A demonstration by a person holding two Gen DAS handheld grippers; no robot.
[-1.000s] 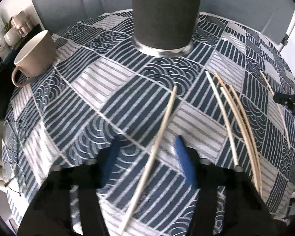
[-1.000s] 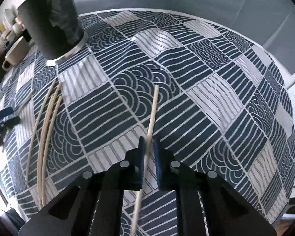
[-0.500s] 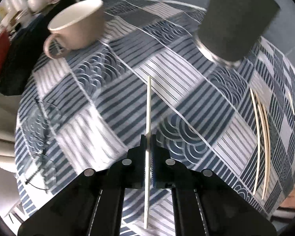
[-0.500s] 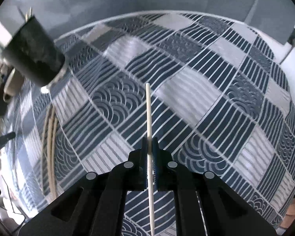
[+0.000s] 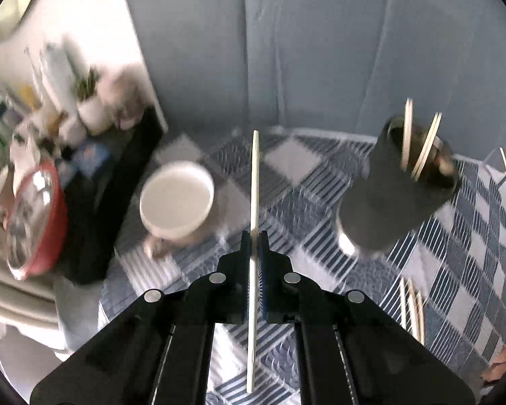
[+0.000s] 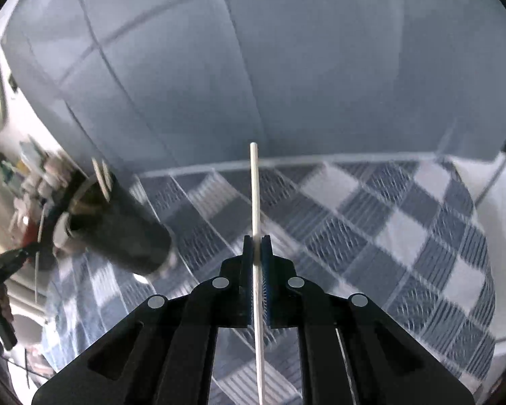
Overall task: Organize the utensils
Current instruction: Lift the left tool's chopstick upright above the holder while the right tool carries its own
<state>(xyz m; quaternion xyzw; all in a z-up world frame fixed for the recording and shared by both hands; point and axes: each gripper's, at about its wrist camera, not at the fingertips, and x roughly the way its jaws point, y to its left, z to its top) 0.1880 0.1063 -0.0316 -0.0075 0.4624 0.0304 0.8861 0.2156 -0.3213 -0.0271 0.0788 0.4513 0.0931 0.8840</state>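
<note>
Both grippers have a chopstick each right now. In the left wrist view, the left gripper [image 5: 253,241] is clamped shut on a pale chopstick [image 5: 255,182], pinched between the blue pads. Its long axis runs almost straight 12-to-6 in the frame: one end pokes up past the fingertips toward 12, the other runs back down between the black finger arms toward 6. It's in the air, clear of the patterned blue-and-white tablecloth [image 5: 455,270] below.

The right wrist view is much the same: the right gripper [image 6: 257,246] is closed tight on a white chopstick [image 6: 255,189], again lined up 12-to-6, with the blunt end up at 12 and the thinner end trailing down between the arms at 6. This one is also off the cloth.

Both grippers are angled downward at the table, steep but not vertical. You only see the black finger arms, not the hands holding them.

The dark cylindrical holder [image 5: 401,185] sits at about 2 o'clock from the left gripper, upright on the cloth, with a few pale chopsticks [image 5: 421,148] already standing in it and leaning on the rim. In the right wrist view the same holder is at roughly 9 o'clock and pretty blurred.

More loose chopsticks [image 5: 411,303] lie flat on the cloth at about 4 o'clock in the left view. A beige mug [image 5: 177,200] sits at 10 o'clock just beside the left gripper's tips, and a red-rimmed bowl [image 5: 33,219] is way off at 9.
</note>
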